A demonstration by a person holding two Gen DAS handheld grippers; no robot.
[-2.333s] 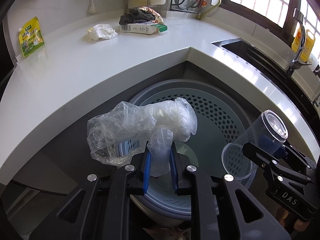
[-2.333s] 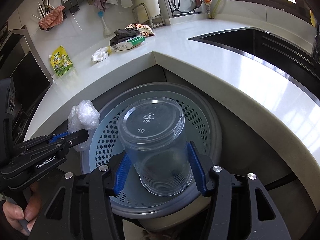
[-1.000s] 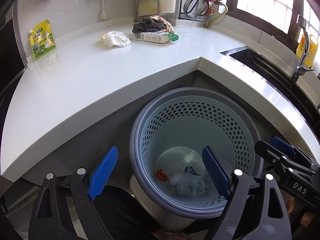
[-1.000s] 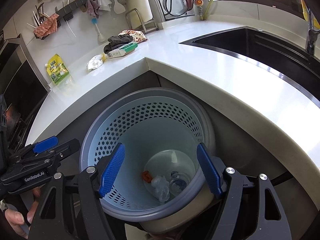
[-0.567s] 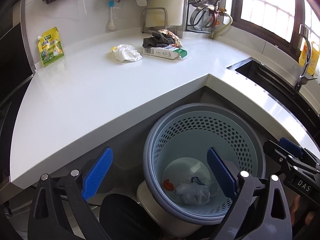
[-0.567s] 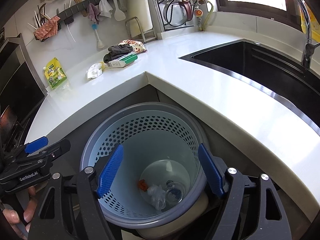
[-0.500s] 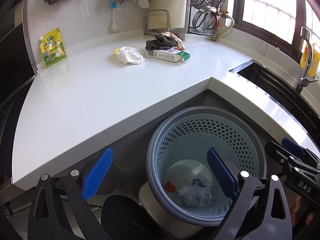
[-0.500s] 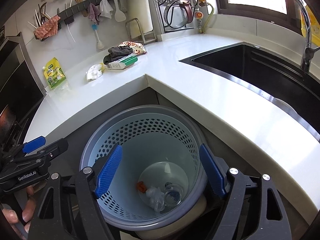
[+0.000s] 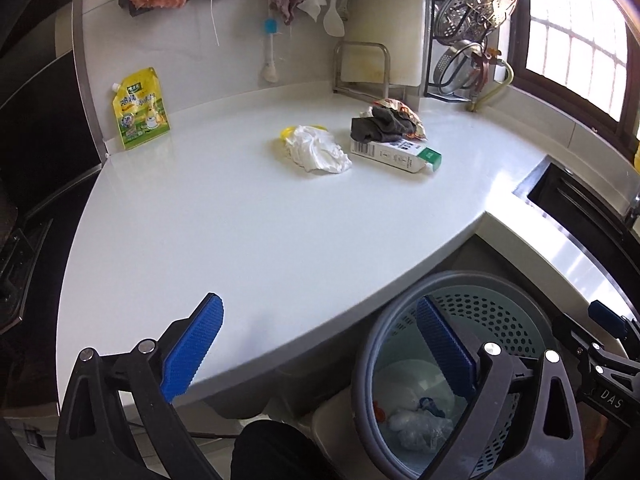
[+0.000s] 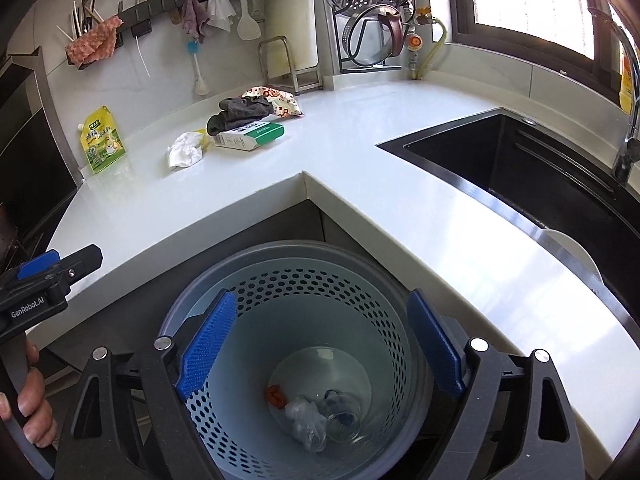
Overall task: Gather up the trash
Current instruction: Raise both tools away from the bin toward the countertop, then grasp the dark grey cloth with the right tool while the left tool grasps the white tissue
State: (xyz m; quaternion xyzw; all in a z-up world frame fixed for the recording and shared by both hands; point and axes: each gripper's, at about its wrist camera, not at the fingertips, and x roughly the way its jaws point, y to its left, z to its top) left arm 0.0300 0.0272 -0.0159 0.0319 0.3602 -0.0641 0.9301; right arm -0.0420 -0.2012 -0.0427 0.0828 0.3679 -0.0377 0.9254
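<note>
A grey-blue perforated trash basket [image 10: 280, 250] stands on the floor in the inner corner of the white counter. At its bottom lie a crumpled clear plastic bag [image 10: 306, 420], a clear plastic cup [image 10: 344, 416] and a small orange scrap [image 10: 276, 396]. My right gripper [image 10: 322, 300] hangs over the basket; its jaws are opening, with nothing between them. My left gripper [image 9: 319, 308] is open and empty over the counter edge, left of the basket [image 9: 460, 278]. A crumpled white tissue [image 9: 318, 154] and a white-green carton [image 9: 396, 156] lie far back on the counter.
A dark cloth [image 9: 380, 126] lies on a patterned wrapper behind the carton. A yellow-green pouch [image 9: 140, 108] leans on the wall at the left. A black sink [image 10: 520, 168] with a faucet [image 10: 628, 140] is at the right. A hand [image 10: 32, 412] holds the left gripper.
The bag and cup that the grippers held earlier now lie in the basket. Both grippers have risen and opened wider; the left one has swung left over the counter edge.
</note>
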